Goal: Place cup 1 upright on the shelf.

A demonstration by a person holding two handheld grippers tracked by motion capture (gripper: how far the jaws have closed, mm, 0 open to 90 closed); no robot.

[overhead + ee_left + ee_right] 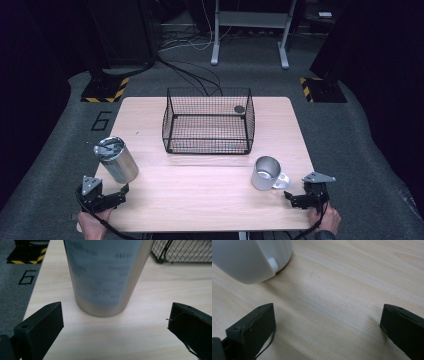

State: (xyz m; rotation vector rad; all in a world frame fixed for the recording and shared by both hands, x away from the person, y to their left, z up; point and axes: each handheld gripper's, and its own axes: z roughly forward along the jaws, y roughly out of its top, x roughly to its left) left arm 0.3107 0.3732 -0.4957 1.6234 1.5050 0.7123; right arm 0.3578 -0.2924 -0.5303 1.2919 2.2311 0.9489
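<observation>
A steel tumbler (117, 160) with a lid stands upright at the table's left edge; in the left gripper view the tumbler (105, 277) rises just beyond my open jaws. My left gripper (121, 194) sits just in front of it, open and empty. A white-and-metal mug (267, 173) with its handle toward the right stands at the front right. My right gripper (291, 198) rests open beside the handle, a little to its right and nearer me. The mug's handle (249, 262) fills the upper left of the right gripper view. A black wire basket (208, 121) stands mid-table.
A small dark round object (239, 108) lies at the basket's far right corner. The wooden table (200, 195) has bare surface between tumbler and mug. Cables, stands and hazard-striped bases lie on the floor beyond the table.
</observation>
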